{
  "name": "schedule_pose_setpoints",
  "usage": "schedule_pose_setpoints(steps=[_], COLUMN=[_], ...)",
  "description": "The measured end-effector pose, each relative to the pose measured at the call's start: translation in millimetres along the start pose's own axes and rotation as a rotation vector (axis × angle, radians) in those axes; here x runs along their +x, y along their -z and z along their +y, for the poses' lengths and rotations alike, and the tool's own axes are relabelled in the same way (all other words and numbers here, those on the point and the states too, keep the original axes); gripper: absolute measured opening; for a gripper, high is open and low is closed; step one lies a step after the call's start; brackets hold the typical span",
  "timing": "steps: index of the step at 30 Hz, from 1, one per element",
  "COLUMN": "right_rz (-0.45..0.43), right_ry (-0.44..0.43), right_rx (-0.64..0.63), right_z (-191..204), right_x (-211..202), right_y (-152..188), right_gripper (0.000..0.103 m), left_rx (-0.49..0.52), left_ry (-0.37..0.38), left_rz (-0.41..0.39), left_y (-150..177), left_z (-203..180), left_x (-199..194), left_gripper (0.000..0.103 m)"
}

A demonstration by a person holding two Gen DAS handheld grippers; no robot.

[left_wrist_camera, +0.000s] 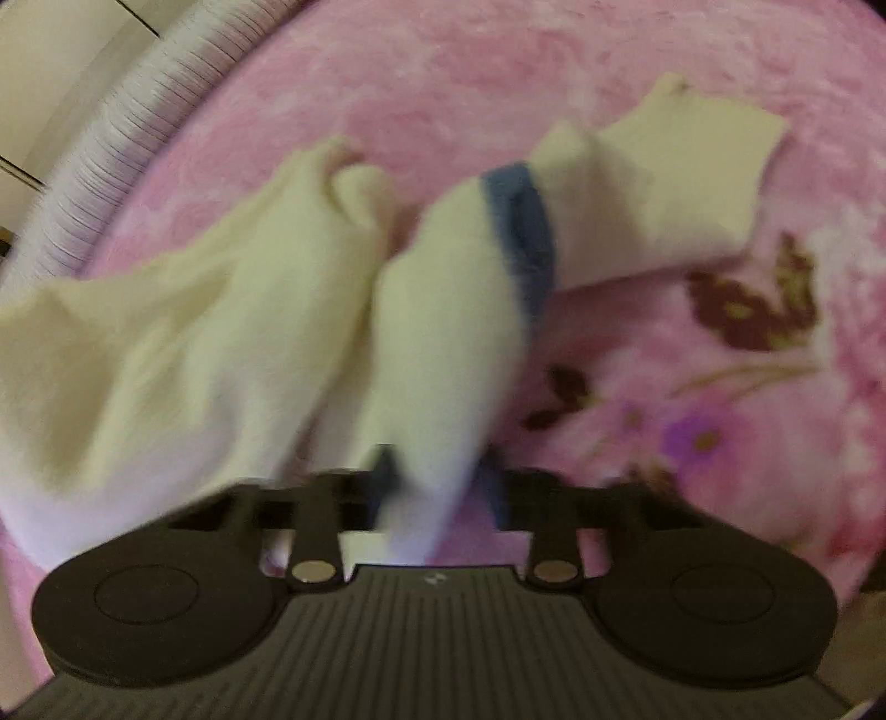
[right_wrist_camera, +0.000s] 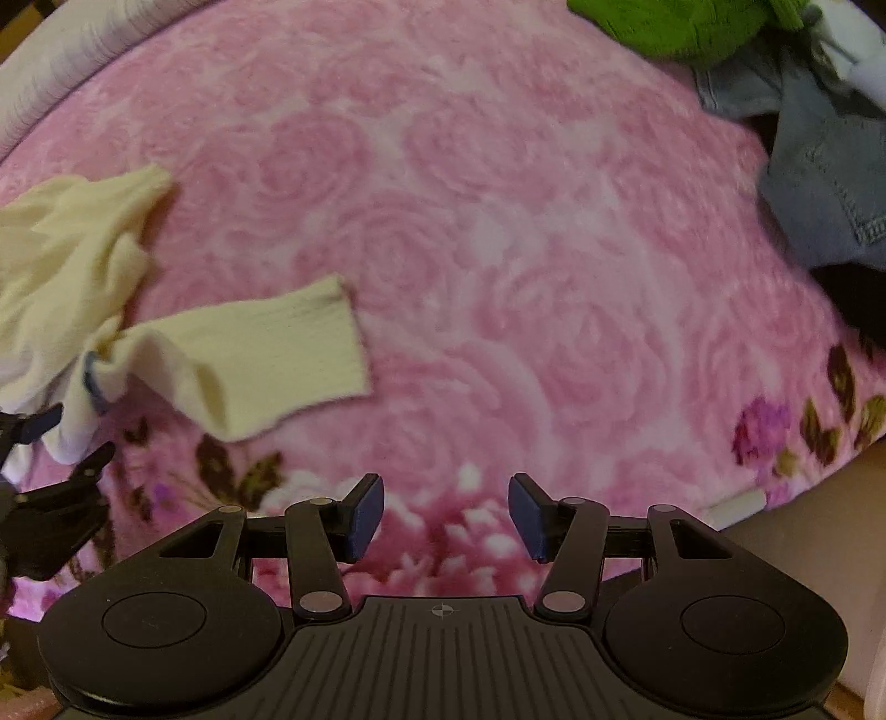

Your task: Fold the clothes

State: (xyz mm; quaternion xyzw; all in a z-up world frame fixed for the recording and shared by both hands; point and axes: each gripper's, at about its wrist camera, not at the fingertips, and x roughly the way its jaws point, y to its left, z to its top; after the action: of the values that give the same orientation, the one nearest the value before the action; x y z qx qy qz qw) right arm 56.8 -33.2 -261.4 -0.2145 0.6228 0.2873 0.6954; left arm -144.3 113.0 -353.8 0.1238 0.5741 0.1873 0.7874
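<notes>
Your left gripper [left_wrist_camera: 437, 487] clamped the cream garment [left_wrist_camera: 443, 343], your right gripper [right_wrist_camera: 446, 512] hung wide over the pink blanket [right_wrist_camera: 498, 277], holding nothing

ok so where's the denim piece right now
In the right wrist view the denim piece lies at the far right edge of the pink blanket, just below the green garment and well away from the cream garment.

Black hand-held gripper [right_wrist_camera: 446, 512], blue pads [right_wrist_camera: 366, 512] (ribbed body), silver pivots
</notes>
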Motion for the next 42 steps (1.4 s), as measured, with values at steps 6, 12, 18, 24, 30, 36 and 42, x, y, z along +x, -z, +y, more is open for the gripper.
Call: schedule_pose_setpoints(steps=[6,12,18,24,30,36,42], right_rz=[-0.003,-0.046,-0.077,-0.093,-0.091,-0.107,-0.086], right_ry=[-0.018,-0.059,-0.091,-0.095,-0.091,-0.141,-0.242], right_rx=[-0.020,-0.081,-0.140,-0.215,-0.274,-0.411,-0.305], right_z=[16.3,51.9,103.4,171.9,250.3,348.7,400.8], right_x=[3.5,-6.8,-10.7,-2.3,15.4,39.0,62.6], right_y=[-12.4,-36.1,-53.1,-58.5,-56.3,-55.1,-81.6], right_gripper=[0.054,0.054,0.054,0.054,0.054,0.055,0.055], left_rx=[-0.234,-0.524,-0.750,-0.829,-0.885,-0.838,-0.678], left_ry=[-0.058,-0.347,-0.676,-0.622,-0.297,-0.035,0.101], left_rz=[-0.142,-0.165,-0.039,0.190,0.185,0.097,0.038], left_y=[25.3,97.4,204.0,297.2,335.6,329.2,303.9], left_z=[90.3,249.9,401.5,449.9,440.7,444.1,461.9], left_x=[-85.9,-192.4,-230.3,-163.2,-101.1,-53.8,-6.1], left_gripper=[0.008,0.008,0.010,0.013,0.019,0.028,0.034])
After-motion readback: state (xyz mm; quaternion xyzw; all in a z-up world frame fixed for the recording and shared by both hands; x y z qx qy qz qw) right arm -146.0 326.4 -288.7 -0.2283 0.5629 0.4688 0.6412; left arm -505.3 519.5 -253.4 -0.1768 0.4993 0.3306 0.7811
